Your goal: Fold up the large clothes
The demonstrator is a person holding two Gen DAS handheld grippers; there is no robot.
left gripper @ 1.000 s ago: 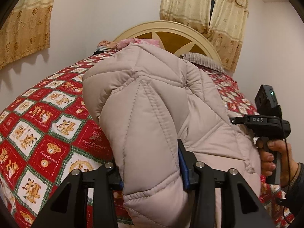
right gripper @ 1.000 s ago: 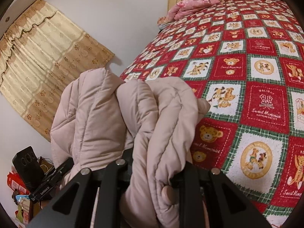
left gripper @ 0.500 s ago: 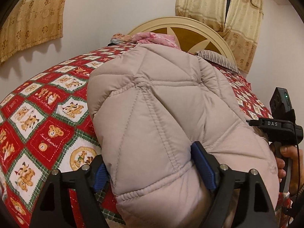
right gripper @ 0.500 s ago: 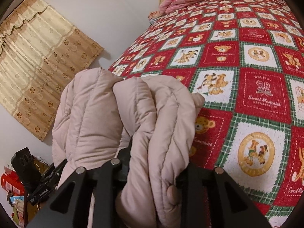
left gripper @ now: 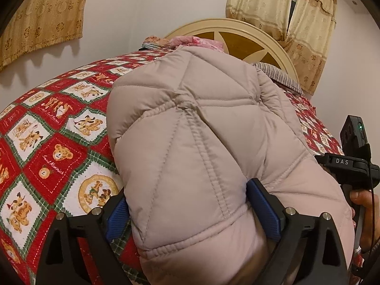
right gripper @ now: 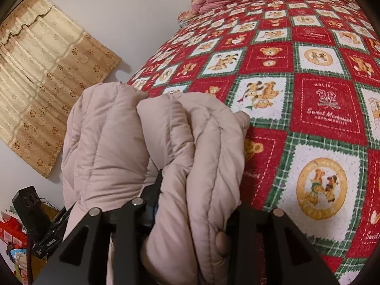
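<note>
A pale pink quilted puffer jacket (left gripper: 201, 142) lies bunched on the bed with the red teddy-bear quilt (left gripper: 54, 142). My left gripper (left gripper: 187, 211) has its blue pads wide apart around a thick fold of the jacket's hem. My right gripper (right gripper: 194, 211) is shut on a bunched fold of the jacket (right gripper: 190, 147) near the bed's edge. The right gripper's body and the hand on it show at the right of the left wrist view (left gripper: 351, 166).
The quilt (right gripper: 308, 95) covers the bed. A pink blanket (left gripper: 197, 41) and a striped pillow (left gripper: 277, 73) lie by the round headboard (left gripper: 237, 35). Curtains hang on the walls. Red boxes (right gripper: 9, 232) stand on the floor at the left.
My left gripper's jaws have spread wider around the jacket fold. Both grippers have lowered the jacket toward the quilt. The right gripper keeps its hold.
</note>
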